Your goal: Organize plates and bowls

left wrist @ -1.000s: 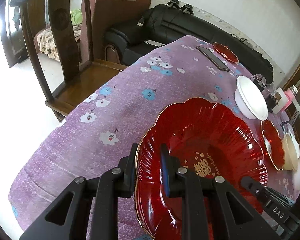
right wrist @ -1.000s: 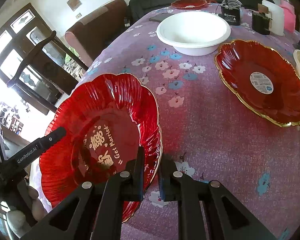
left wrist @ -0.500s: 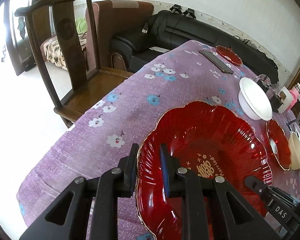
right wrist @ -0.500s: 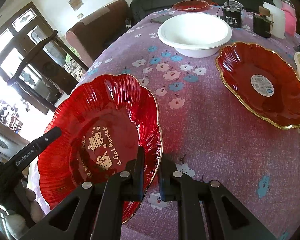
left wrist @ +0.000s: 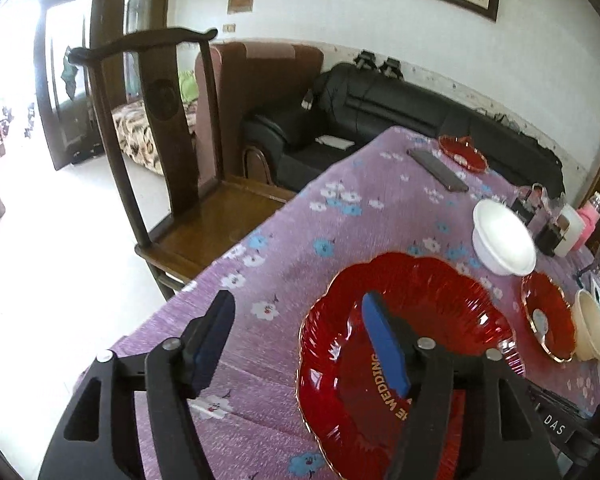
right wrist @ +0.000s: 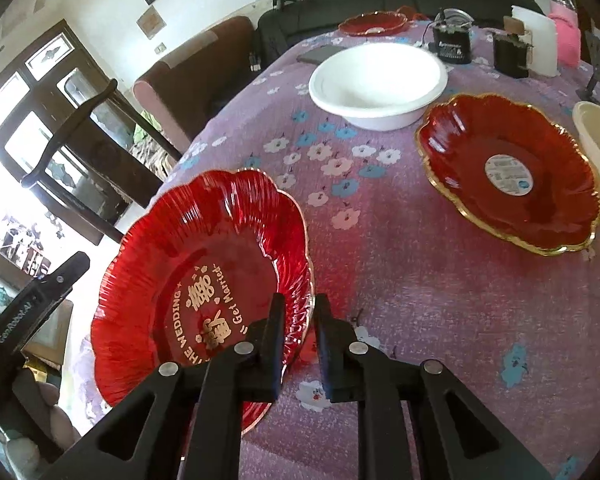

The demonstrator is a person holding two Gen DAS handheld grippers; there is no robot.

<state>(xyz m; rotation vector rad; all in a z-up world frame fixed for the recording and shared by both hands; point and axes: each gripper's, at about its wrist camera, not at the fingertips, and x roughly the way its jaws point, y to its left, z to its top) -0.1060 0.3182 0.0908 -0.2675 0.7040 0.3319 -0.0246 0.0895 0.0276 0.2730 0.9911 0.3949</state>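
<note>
Wedding plate (right wrist: 204,276) near table's (right wrist: 400,264) corner; R gripper (right wrist: 298,320) clamps its rim. L gripper (left wrist: 300,344) jaws just opened, apart w/ rim between, untouched. We judge R nearer.

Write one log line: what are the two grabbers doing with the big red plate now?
left gripper: jaws just opened, off rim | right gripper: jaws astride rim | ribbed red glass plate: on purple flowered tablecloth

The left tongs (left wrist: 296,344) have just been opening, one finger over the red plate (left wrist: 440,300)
</note>
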